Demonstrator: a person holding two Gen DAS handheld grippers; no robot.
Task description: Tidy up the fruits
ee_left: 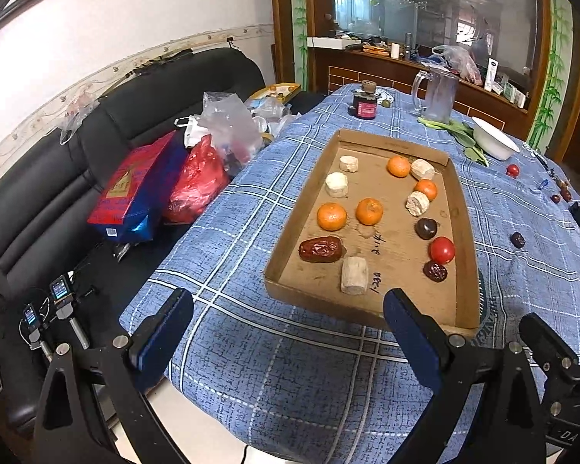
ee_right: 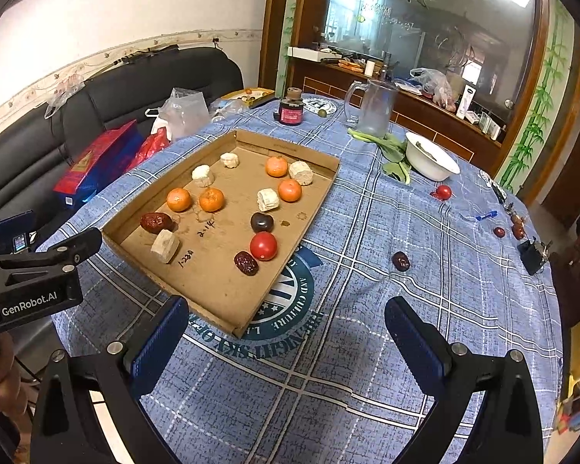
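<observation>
A shallow cardboard tray (ee_left: 462, 232) (ee_right: 309, 208) lies on the blue checked tablecloth. Inside it are several tangerines (ee_left: 331, 216) (ee_right: 179, 199), several pale corn chunks (ee_left: 354, 275) (ee_right: 165, 246), a large red date (ee_left: 321, 249) (ee_right: 156, 222), a red tomato (ee_left: 442, 249) (ee_right: 263, 246), a dark plum (ee_left: 426, 228) (ee_right: 261, 222) and a small wrinkled date (ee_left: 435, 271) (ee_right: 246, 263). Loose on the cloth to the right lie a date (ee_right: 400, 261) (ee_left: 517, 239) and a tomato (ee_right: 443, 192) (ee_left: 512, 170). My left gripper (ee_left: 288, 319) is open before the tray's near edge. My right gripper (ee_right: 286, 328) is open, holding nothing.
A white bowl (ee_right: 432, 160) with green leaves beside it, a glass pitcher (ee_right: 373, 108) and a dark jar (ee_right: 291, 111) stand at the far side. Small dates and a black clip (ee_right: 534, 255) lie near the right edge. A black sofa (ee_left: 58, 178) with bags is left.
</observation>
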